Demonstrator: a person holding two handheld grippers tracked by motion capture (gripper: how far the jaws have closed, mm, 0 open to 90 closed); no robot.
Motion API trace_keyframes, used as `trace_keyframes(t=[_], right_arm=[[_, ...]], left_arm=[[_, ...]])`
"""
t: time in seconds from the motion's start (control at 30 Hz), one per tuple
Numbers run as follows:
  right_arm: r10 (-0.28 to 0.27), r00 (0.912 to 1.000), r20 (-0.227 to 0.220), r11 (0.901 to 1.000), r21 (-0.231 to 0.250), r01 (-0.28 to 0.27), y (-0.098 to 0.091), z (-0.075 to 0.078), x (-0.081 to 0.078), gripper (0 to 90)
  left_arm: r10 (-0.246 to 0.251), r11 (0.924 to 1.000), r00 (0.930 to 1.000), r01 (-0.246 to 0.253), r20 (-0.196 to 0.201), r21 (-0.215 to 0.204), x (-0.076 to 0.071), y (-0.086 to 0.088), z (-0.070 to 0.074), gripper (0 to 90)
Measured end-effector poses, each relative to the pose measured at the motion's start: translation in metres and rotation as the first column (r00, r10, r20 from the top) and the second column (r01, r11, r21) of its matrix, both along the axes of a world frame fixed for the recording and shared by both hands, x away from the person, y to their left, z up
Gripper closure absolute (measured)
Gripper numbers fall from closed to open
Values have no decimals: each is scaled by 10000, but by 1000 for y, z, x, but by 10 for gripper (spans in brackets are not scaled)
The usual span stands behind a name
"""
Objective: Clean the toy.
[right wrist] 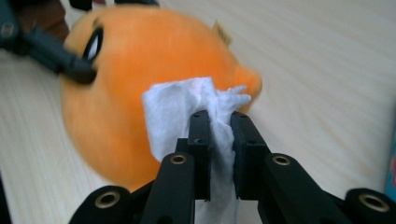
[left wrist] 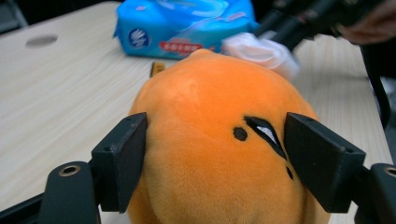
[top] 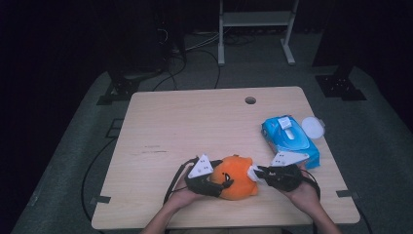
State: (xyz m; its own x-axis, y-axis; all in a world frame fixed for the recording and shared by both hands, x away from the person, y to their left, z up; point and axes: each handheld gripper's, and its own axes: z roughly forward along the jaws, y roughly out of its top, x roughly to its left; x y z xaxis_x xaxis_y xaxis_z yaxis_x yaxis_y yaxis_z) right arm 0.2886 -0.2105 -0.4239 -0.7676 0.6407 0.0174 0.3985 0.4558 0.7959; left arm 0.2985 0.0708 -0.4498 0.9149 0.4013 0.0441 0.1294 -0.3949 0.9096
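My left tongs [left wrist: 215,163] were clamped on the orange plush toy [left wrist: 210,140] near the bench's [top: 195,117] front edge. My right tongs [right wrist: 219,126] were pinched together on a white wipe [right wrist: 173,112] pressed against the toy's side. Toward the right edge lay a blue wipes pack [top: 290,139]; its label was too blurred to read.
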Motion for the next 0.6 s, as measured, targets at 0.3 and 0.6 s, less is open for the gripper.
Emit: trace_keyframes(t=[0.3, 0.6], right_arm=[[207, 9998, 52, 9998, -13, -207, 5, 2, 0, 791], [1091, 9919, 654, 9924, -649, -1049, 25, 13, -20, 787]], left_arm=[[530, 9982, 9968, -547, -603, -266, 7, 7, -1, 217], [809, 9956, 9940, -840, -737, -404, 8, 2, -1, 193]])
